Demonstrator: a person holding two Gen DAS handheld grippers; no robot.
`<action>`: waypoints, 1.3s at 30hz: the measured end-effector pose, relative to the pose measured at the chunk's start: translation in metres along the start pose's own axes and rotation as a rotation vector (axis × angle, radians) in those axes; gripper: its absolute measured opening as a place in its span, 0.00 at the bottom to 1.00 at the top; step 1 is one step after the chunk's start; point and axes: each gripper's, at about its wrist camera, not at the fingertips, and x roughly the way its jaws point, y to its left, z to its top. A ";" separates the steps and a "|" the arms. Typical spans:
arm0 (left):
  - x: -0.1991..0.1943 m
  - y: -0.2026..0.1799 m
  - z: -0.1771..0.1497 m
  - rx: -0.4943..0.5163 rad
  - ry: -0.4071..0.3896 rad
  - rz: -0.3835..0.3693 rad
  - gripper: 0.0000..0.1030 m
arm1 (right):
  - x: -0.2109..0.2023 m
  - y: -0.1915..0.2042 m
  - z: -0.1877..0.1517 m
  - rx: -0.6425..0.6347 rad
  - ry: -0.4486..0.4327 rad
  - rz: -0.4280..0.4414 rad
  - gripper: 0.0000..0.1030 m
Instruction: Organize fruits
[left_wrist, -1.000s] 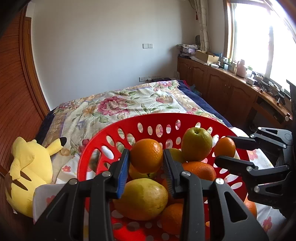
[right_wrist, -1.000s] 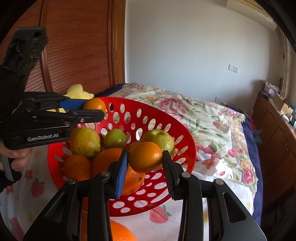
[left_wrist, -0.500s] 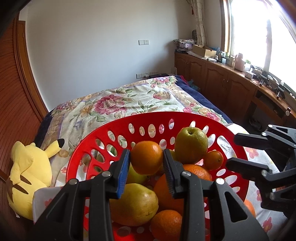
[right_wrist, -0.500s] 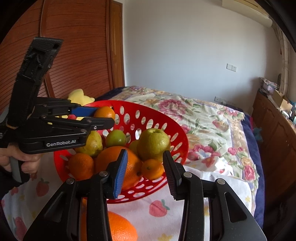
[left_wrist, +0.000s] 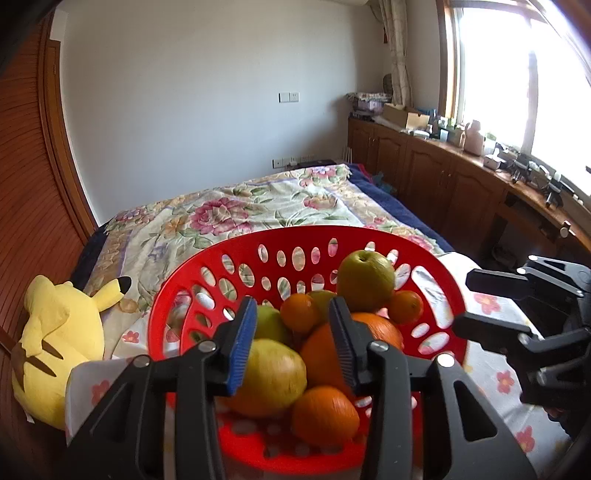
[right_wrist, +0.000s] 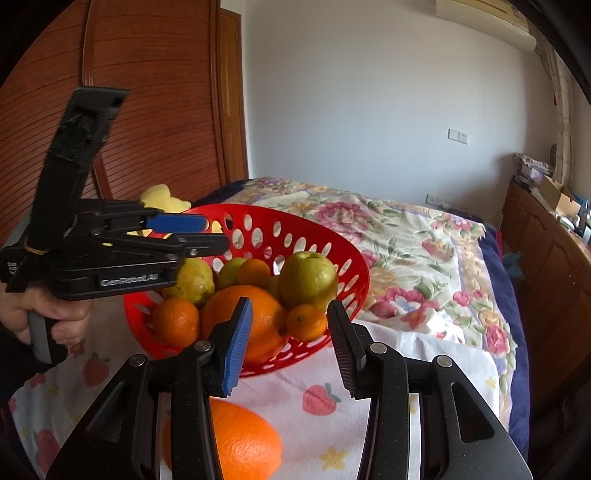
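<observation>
A red perforated basket (left_wrist: 303, 243) (right_wrist: 314, 236) sits on a white strawberry-print cloth and holds several oranges, green pears and a green apple (left_wrist: 364, 275) (right_wrist: 308, 277). My left gripper (left_wrist: 293, 341) is open and empty above the basket's near side; it also shows in the right wrist view (right_wrist: 205, 234). A small orange (left_wrist: 300, 313) lies in the pile beyond its fingers. My right gripper (right_wrist: 286, 341) is open and empty in front of the basket, over the cloth. A large loose orange (right_wrist: 240, 443) lies on the cloth beneath it.
A yellow Pikachu plush (left_wrist: 55, 343) lies left of the basket. A floral bedspread (left_wrist: 240, 214) stretches behind. A wooden wardrobe (right_wrist: 147, 110) stands at left, and wooden cabinets (left_wrist: 461, 184) run under the window at right.
My left gripper let go of its small orange, which now lies in the basket. My right gripper dropped its orange into the basket earlier and has drawn back. Both stand open.
</observation>
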 end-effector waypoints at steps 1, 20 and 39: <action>-0.005 0.000 -0.002 -0.002 -0.007 -0.001 0.42 | -0.003 0.000 -0.002 0.006 -0.002 -0.001 0.42; -0.076 -0.001 -0.070 -0.022 -0.066 -0.003 0.54 | -0.043 0.027 -0.038 0.081 0.003 -0.046 0.57; -0.076 -0.010 -0.136 -0.037 -0.021 -0.011 0.55 | -0.037 0.056 -0.067 0.081 0.052 -0.069 0.82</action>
